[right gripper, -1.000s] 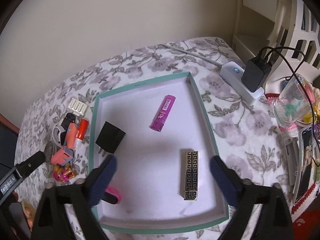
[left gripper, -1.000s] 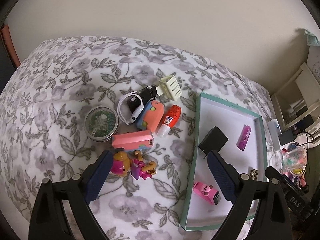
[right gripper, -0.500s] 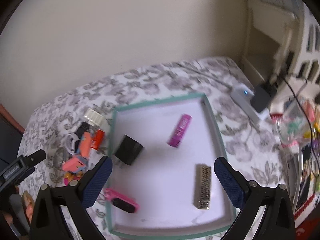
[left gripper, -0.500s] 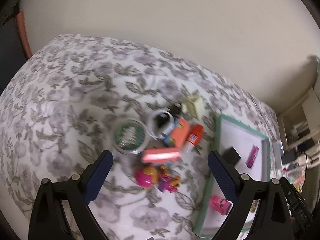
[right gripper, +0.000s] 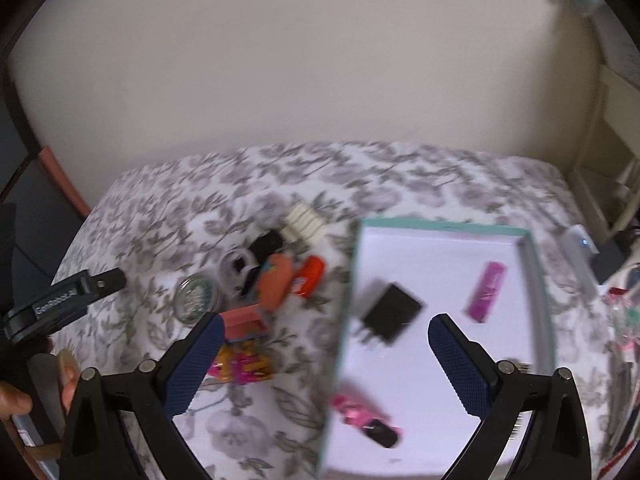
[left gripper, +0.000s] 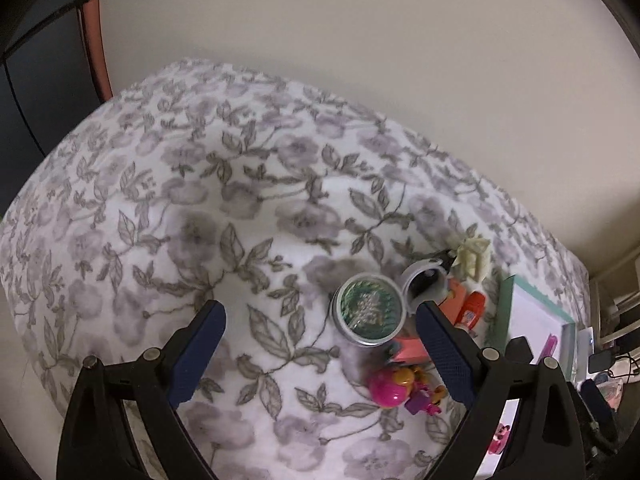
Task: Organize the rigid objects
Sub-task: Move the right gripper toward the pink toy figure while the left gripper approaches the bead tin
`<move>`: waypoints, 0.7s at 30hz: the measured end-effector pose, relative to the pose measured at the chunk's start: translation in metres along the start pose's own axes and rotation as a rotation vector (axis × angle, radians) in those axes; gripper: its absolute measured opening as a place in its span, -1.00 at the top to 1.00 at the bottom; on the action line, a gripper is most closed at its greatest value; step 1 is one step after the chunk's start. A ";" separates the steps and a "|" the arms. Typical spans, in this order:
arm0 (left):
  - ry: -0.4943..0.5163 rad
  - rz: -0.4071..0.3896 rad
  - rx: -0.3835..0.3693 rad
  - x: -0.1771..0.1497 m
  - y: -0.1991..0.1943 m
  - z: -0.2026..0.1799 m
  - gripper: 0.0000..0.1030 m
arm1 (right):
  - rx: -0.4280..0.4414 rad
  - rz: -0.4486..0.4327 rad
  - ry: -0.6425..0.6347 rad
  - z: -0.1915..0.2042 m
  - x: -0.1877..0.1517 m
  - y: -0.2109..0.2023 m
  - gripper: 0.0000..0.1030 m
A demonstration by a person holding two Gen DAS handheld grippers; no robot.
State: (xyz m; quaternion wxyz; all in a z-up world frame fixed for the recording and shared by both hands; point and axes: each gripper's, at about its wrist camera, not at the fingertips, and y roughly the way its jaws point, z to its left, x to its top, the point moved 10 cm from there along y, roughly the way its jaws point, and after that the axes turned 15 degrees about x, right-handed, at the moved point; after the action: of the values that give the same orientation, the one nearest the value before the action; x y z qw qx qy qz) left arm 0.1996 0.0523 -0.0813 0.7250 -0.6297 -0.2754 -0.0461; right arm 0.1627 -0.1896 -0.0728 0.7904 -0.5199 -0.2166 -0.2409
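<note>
While both pairs of jaws are spread wide with nothing between them, the left gripper (left gripper: 318, 332) is held over the floral fleece blanket (left gripper: 208, 216) and the right gripper (right gripper: 322, 344) over the near left edge of the tray (right gripper: 536, 280). Textured dark blue pads (left gripper: 440, 344) are seen on black angular fingers.

Just beyond the left gripper's right finger a round metal tin (left gripper: 368, 310) with a clear lid is found, touching a white looped cable (left gripper: 424, 280) around a black piece. Right of these, an orange-capped glue tube (left gripper: 472, 310), a pink rectangular block (left gripper: 408, 350) and a cream ribbed plastic piece (left gripper: 474, 258) are clustered. A glossy pink and yellow toy figure (left gripper: 400, 390) lies nearest.

In the right wrist view, blurred by motion, the shallow rectangular tray with teal walls and a white floor is seen to hold a black boxy charger (right gripper: 390, 312), a purple flat stick (right gripper: 486, 292) far right, and a pink and black item (right gripper: 366, 418) near the left wall. A hand (right gripper: 16, 394) is visible at the left edge.
</note>
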 end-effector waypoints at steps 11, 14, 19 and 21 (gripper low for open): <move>0.010 0.121 0.024 -0.017 0.049 -0.006 -0.87 | 0.049 0.167 -0.040 0.028 -0.038 0.081 -1.00; 0.023 0.138 0.028 -0.020 0.057 -0.010 -0.87 | 0.065 0.213 -0.041 0.032 -0.048 0.101 -1.00; 0.041 0.159 0.041 -0.020 0.068 -0.013 -0.87 | 0.087 0.264 -0.045 0.036 -0.063 0.124 -1.00; 0.047 0.167 0.045 -0.019 0.072 -0.012 -0.87 | 0.112 0.274 -0.028 0.039 -0.065 0.129 -1.00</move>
State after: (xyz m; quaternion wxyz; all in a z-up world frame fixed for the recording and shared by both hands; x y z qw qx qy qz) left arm 0.2176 0.0501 -0.1546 0.7466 -0.6326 -0.2061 0.0060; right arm 0.1856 -0.0991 -0.1895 0.8406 -0.5029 -0.1681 -0.1110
